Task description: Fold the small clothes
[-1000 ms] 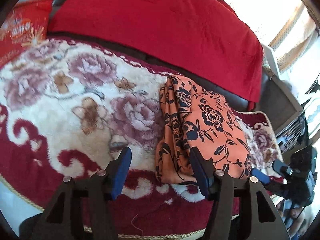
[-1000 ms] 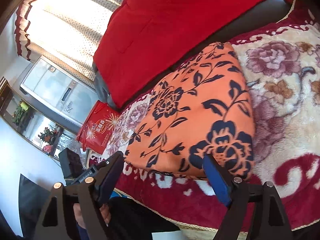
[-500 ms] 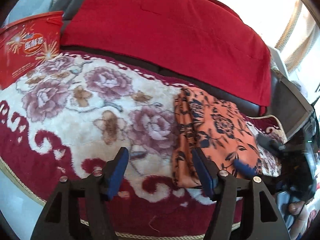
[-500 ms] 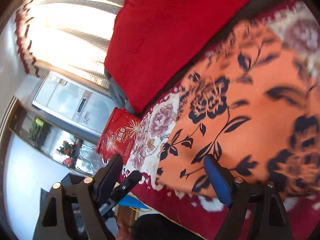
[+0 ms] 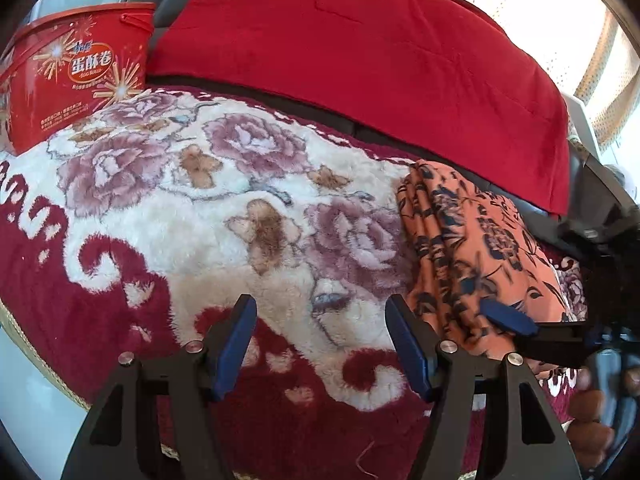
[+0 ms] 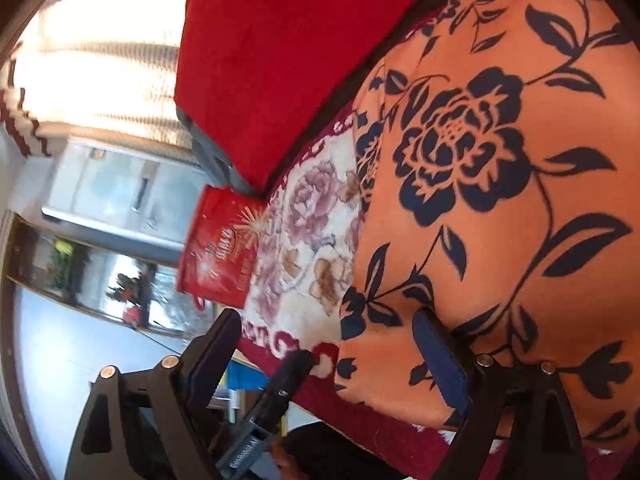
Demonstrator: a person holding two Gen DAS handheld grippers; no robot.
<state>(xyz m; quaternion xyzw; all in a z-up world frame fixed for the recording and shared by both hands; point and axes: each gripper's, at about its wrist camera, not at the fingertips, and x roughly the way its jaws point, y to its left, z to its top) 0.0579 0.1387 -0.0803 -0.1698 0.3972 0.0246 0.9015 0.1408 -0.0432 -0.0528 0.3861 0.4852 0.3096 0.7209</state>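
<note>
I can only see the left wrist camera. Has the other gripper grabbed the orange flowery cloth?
Observer: No. The right gripper is open, with one finger over the orange cloth and the other past the blanket edge.
Operator: Is the top of the cloth tidy?
Observer: Yes, its top lies smooth, with a big dark flower in the middle.
Operator: What's behind the red tin?
Observer: Beyond the red tin there's a pale grey cabinet, but it is blurry.
</note>
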